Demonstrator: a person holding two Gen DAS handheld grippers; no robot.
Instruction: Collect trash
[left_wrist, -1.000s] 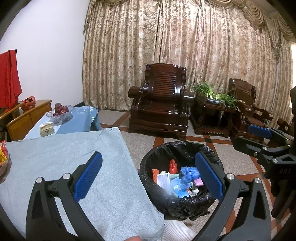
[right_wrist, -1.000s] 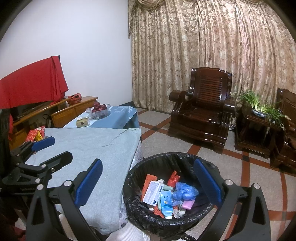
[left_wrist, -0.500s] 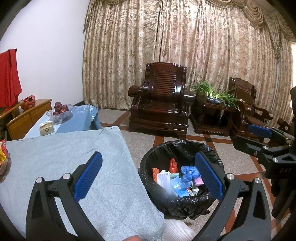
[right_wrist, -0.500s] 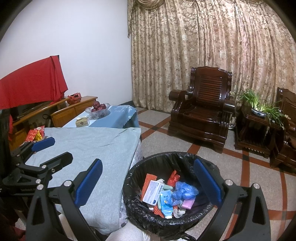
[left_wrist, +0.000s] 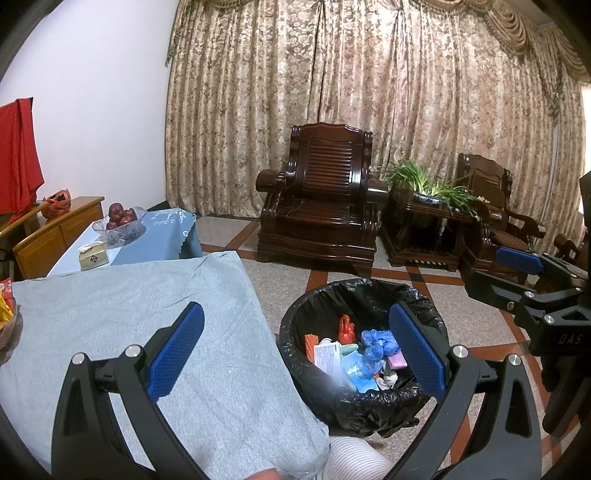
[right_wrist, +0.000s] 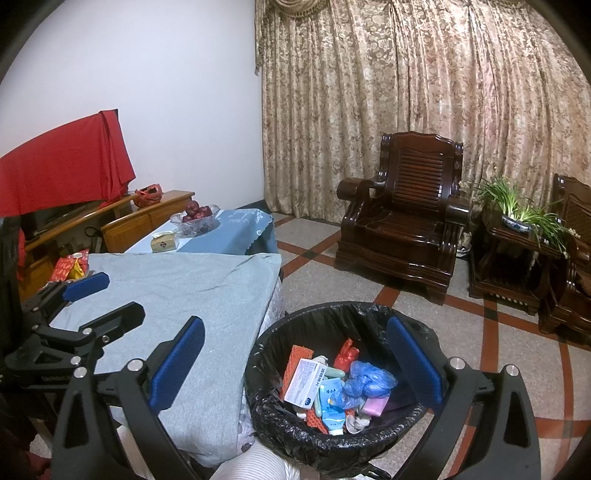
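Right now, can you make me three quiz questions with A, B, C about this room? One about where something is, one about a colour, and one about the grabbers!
1. Where is the trash bin?
A. on the armchair
B. on the floor beside the grey-covered table
C. on the wooden cabinet

2. What colour is the bin liner?
A. black
B. white
C. yellow

3. How are the left gripper and right gripper?
A. both open and empty
B. both shut on trash
C. one holds a box

Answers: 1 B, the bin stands on tiles at the table's corner. 2 A, black plastic folds over the rim. 3 A, the blue pads stand wide apart with nothing between them.
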